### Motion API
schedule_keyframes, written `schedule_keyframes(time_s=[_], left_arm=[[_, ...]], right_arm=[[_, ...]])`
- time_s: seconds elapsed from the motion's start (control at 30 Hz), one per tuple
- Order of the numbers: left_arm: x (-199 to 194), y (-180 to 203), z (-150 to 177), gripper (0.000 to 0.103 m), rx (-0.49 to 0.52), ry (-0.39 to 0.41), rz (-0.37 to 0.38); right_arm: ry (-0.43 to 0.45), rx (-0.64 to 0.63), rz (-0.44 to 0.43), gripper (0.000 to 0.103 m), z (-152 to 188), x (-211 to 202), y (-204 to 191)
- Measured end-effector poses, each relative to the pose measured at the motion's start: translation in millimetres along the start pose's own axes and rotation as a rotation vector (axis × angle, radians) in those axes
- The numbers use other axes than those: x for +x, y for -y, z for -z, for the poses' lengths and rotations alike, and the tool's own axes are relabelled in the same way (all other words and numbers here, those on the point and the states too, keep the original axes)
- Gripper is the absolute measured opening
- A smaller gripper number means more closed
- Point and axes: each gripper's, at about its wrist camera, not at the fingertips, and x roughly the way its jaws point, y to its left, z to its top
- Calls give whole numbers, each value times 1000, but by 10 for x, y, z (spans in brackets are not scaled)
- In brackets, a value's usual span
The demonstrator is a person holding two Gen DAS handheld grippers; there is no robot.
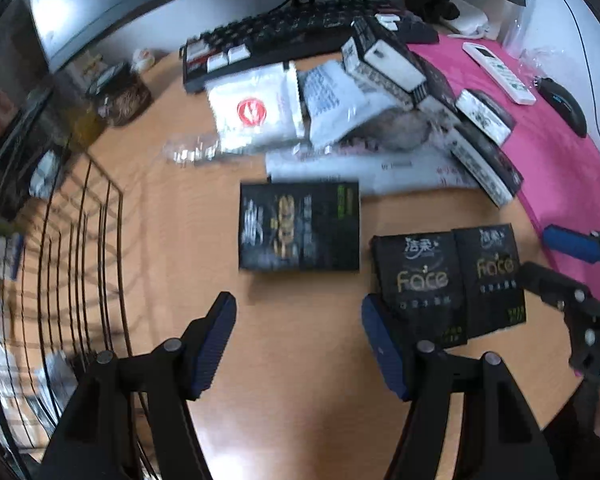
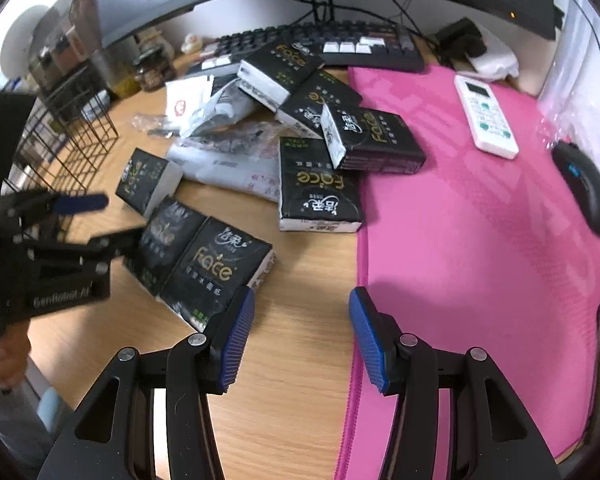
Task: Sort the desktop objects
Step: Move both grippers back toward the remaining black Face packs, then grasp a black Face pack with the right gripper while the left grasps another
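Several black "Face" tissue packs lie on the wooden desk. In the left wrist view one pack (image 1: 299,226) lies flat ahead, and two packs (image 1: 450,282) lie side by side by my right finger. My left gripper (image 1: 298,342) is open and empty above bare wood. In the right wrist view my right gripper (image 2: 302,338) is open and empty over the desk at the pink mat's edge (image 2: 480,220). The pair of packs (image 2: 204,260) is just left of it, more packs (image 2: 320,184) are piled further back. The left gripper (image 2: 80,216) shows at the left.
A black wire basket (image 1: 68,264) stands at the left, also in the right wrist view (image 2: 68,132). White bags (image 1: 256,108) and paper lie mid-desk. A keyboard (image 2: 320,44), monitor, jars (image 1: 118,94), white remote (image 2: 486,116) and black mouse (image 2: 584,184) are around.
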Motion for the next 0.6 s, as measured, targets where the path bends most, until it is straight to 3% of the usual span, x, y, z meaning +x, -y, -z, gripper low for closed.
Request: schedule_keyframes(time_s=[0.2, 0.33, 0.6], left_arm=[[-95, 40, 244, 70, -21, -22, -6], [-243, 5, 331, 70, -45, 7, -14], [-482, -134, 438, 70, -85, 60, -4]], right_arm=[[-11, -28, -2, 50, 85, -10, -64], [12, 26, -38, 50, 74, -106, -44], [20, -31, -75, 50, -5, -77, -546]])
